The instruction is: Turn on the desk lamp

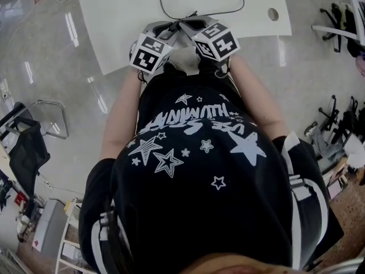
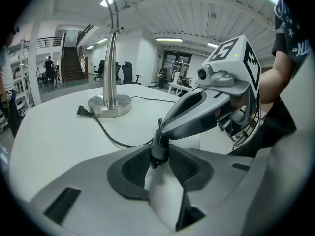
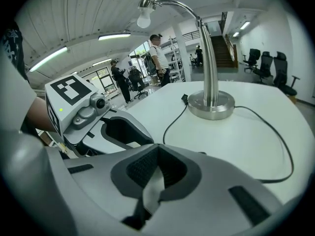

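The lamp (image 3: 211,68) is standing on the white table (image 3: 246,146), well ahead of both grippers: ahead and to the left of the left gripper (image 2: 158,157), ahead and to the right of the right gripper (image 3: 157,157). Its round metal base (image 2: 109,105) is sitting flat, and its neck is curving over to a bulb (image 3: 143,17).

A black cord (image 2: 110,134) is running from a plug (image 2: 81,111), which is lying loose on the table just beside the base, back toward the left gripper. There it is reaching a small black switch (image 2: 157,149), and the left gripper is clamping that switch between its pads at the very tips. The right gripper is sitting close on the left gripper's right, its jaws pressed together with nothing showing between them, and its tip is touching the switch from above. Another stretch of cord is looping from the base out to the right gripper's right.

Far beyond the lamp, people (image 3: 158,53) are standing and office chairs (image 3: 266,63) are sitting near a staircase (image 3: 227,45).
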`<state>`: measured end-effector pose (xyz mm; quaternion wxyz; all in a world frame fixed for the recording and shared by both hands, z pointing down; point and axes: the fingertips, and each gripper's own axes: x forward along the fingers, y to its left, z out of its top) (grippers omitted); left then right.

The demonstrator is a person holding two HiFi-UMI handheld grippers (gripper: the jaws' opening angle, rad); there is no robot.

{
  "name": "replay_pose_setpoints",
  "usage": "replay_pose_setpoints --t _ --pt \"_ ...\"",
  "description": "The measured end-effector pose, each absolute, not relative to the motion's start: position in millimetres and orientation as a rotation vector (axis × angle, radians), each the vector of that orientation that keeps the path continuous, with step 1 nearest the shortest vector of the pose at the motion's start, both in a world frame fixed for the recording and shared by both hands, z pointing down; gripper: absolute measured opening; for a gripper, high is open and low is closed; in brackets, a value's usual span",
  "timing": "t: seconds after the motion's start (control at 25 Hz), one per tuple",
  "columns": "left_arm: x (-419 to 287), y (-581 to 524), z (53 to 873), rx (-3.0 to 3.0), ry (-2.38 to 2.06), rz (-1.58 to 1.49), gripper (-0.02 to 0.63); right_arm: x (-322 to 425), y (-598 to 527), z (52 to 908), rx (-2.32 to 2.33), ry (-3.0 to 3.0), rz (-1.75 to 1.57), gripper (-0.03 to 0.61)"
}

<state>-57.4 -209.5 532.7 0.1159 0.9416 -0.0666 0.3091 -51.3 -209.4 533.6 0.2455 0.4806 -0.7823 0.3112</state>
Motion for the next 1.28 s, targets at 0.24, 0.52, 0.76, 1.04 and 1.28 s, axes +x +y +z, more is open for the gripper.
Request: replay_pose_setpoints --t 0.24,0.52,0.76,1.04,1.28 --pt "-56.1 -213.4 532.5 2.749 -0.183 0.911 0.135 -50.1 -213.6 534.0 1.317 -2.106 0.876 0.003" --pt "-54.8 -211.8 530.9 2.74 -0.182 0.912 0.135 -48.6 -212.3 532.3 1.32 -2.087 0.879 0.003" --pt "-55.8 -214.2 535.7 2.732 -0.177 0.901 0.133 -49.4 -215.6 535.6 1.32 -2.052 0.865 0.003" --pt "-55.5 -208.4 531.9 2.723 -0.169 0.914 0.13 -45.7 -212.3 532.5 1.331 -2.019 0.848 0.003" --pt "-54.6 -211.5 533.5 2.71 -0.18 0.906 0.131 -43.1 -215.5 530.7 1.338 -2.029 0.886 0.003"
